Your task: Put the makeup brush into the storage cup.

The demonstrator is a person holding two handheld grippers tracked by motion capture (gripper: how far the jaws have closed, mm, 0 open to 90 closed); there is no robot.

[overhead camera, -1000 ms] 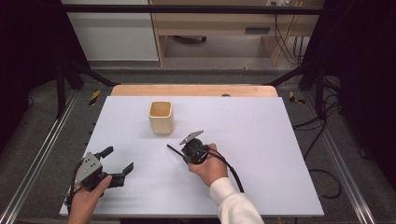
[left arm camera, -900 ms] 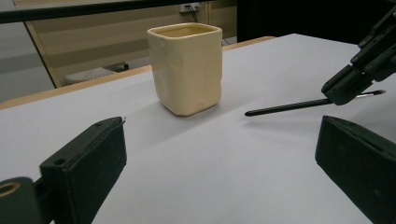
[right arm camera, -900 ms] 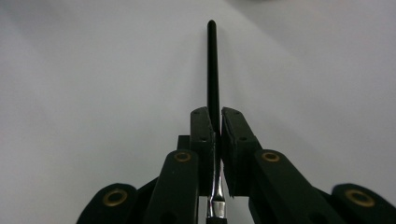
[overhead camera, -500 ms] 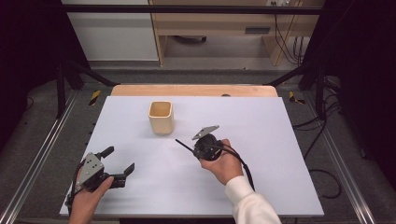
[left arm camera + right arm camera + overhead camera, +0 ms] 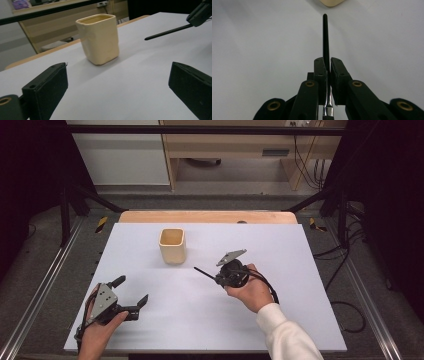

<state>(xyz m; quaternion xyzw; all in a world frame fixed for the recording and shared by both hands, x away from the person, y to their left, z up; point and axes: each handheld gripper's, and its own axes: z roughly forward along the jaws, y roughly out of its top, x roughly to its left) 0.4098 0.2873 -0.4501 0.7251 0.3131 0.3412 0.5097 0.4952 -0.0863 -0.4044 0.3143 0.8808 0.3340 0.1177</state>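
The right hand-held gripper [image 5: 218, 276] is clamped on a thin black stick [image 5: 326, 37] held above the tabletop [image 5: 300, 250] with its tip aimed at the cream cup [image 5: 172, 245] just ahead, not yet inside, while the left hand-held gripper [image 5: 131, 295] rests wide open.

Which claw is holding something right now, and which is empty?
The right claw is shut on the thin black stick, pointing it toward the cream cup. The left claw is open with nothing between its jaws.
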